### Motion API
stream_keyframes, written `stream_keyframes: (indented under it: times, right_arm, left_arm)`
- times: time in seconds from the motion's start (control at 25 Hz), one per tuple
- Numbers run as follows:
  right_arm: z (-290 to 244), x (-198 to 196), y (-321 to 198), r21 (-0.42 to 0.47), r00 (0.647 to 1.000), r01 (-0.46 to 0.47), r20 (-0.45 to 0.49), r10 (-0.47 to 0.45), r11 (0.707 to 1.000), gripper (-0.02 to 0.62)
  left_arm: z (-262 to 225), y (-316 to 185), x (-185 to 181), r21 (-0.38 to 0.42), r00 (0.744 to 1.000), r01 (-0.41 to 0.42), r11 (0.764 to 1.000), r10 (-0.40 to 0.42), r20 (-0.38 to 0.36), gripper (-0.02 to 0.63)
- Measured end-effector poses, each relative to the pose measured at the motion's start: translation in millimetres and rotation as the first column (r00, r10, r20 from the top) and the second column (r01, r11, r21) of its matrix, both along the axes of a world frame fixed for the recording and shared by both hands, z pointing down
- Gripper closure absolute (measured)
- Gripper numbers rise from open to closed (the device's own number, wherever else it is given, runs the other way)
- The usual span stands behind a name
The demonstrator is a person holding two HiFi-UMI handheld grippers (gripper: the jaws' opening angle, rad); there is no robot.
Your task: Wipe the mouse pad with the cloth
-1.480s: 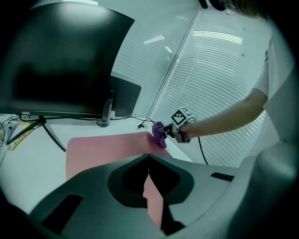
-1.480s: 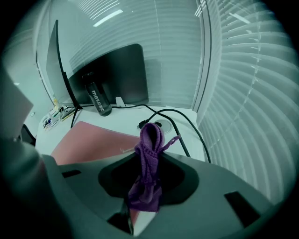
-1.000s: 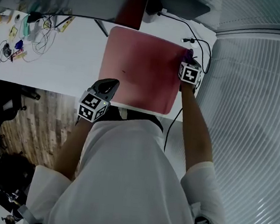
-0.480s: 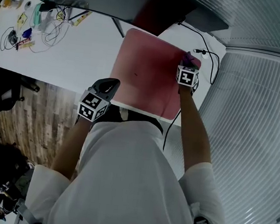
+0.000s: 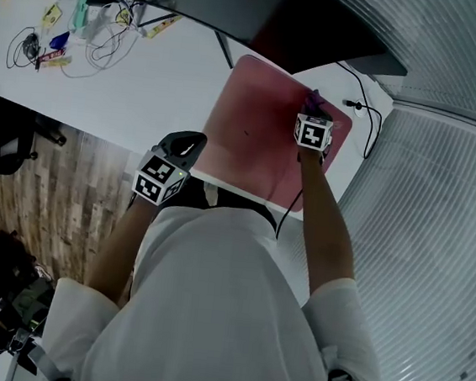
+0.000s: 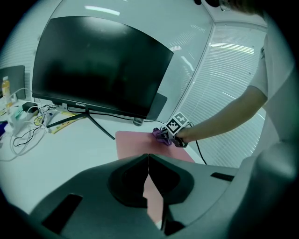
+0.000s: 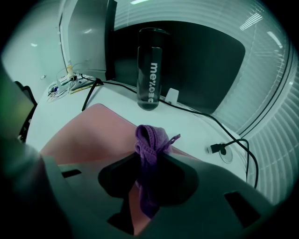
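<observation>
A pink mouse pad [image 5: 256, 137] lies on the white desk [image 5: 148, 83] under the monitor. My right gripper [image 5: 314, 111] is over the pad's far right part, shut on a bunched purple cloth [image 7: 148, 149] that sticks out ahead of its jaws and presses on the pad [image 7: 93, 130]. From the left gripper view the cloth [image 6: 161, 135] and the pad [image 6: 135, 144] show beside the right gripper's marker cube. My left gripper [image 5: 184, 144] hovers at the desk's near edge, left of the pad, its jaws closed with nothing between them.
A black monitor [image 6: 100, 63] stands at the back of the desk. A dark bottle [image 7: 149, 69] stands behind the pad. A black cable with a plug [image 7: 217, 148] runs along the right. Cables and small items [image 5: 61, 23] lie at the far left. Window blinds [image 5: 438, 215] line the right.
The right gripper with the cloth has slid a little leftward across the pad's far right part. The head view has shifted, and the left gripper has kept its place.
</observation>
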State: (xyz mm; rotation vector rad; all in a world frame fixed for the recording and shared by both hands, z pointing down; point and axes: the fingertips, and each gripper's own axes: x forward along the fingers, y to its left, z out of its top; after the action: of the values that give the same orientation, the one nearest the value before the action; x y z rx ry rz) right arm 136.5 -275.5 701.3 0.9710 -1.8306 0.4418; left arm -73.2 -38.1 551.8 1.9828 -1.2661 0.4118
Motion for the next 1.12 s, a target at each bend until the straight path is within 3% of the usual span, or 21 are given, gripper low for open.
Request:
stream_keyframes:
  times: [1.12]
  right_arm:
    - [9.4, -149.0, 26.7, 0.002, 0.988, 0.151, 0.035, -0.151, 0.989, 0.474]
  left_arm:
    - [11.7, 36.3, -91.8, -0.006, 0.994, 0.11, 0.994, -0.11, -0.015, 0.588]
